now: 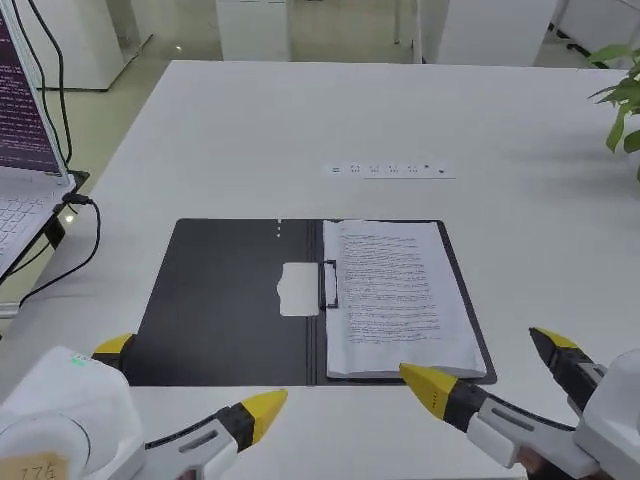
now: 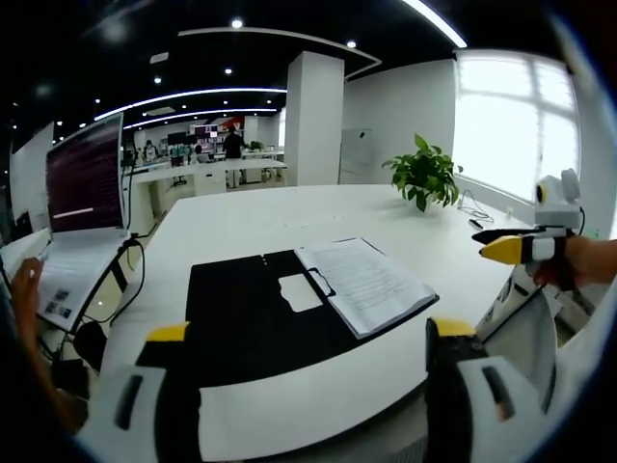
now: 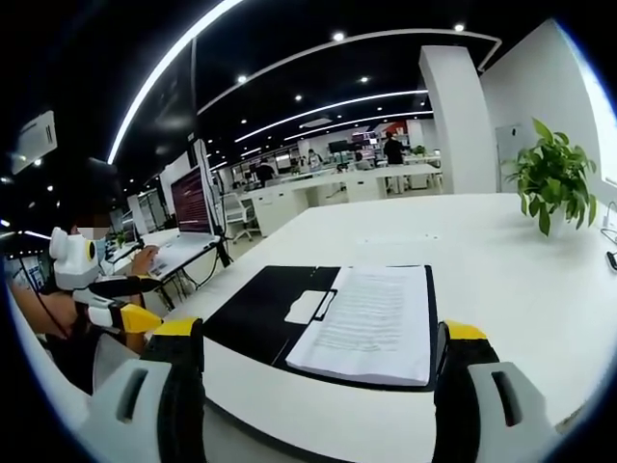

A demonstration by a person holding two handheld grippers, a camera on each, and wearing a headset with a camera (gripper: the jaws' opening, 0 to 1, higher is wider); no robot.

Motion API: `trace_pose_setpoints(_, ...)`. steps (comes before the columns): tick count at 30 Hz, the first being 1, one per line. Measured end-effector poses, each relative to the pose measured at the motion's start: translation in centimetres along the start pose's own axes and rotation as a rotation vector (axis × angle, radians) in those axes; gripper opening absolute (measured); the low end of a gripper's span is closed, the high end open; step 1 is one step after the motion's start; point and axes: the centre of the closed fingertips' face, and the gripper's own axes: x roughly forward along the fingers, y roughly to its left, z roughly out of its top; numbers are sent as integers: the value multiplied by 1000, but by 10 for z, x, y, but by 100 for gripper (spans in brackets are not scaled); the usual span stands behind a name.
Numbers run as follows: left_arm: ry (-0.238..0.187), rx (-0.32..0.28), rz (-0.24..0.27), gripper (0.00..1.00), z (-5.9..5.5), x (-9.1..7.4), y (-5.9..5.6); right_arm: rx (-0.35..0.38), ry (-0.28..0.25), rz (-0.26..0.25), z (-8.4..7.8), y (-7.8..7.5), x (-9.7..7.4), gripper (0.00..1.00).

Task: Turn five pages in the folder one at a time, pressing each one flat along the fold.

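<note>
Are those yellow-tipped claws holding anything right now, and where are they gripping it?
Nothing is held. The left gripper and the right gripper both hover open, jaws empty, near the black folder and its stack of pages.

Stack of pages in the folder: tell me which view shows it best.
The head view: it looks down on the whole stack of pages, lying flat on the right half of the open black folder. The left gripper view shows it small and oblique; the right gripper view, closer but foreshortened.
</note>
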Motion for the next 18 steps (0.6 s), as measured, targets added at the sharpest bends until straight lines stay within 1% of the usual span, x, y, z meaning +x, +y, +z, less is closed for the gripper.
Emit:
trace_pose_setpoints(6,4,9,-1,97,2,6,1,6,-2,-2,1,-4,4,100)
trace_pose_setpoints(8,3,6,-2,97,4,9,2,11,1,-4,0,-5,5,100)
trace_pose_setpoints(10,7,17,-8,97,4,14,1,16,-3,-4,0,-6,5,100)
trace_pose_setpoints(13,12,28,-22,97,4,23,-1,20,5,-7,-4,-7,6,100)
trace_pose_setpoints(17,26,47,-56,95,4,37,-10,34,11,-6,-8,-4,4,100)
trace_pose_setpoints(18,37,48,-74,95,3,43,-15,34,15,-6,-9,-4,4,100)
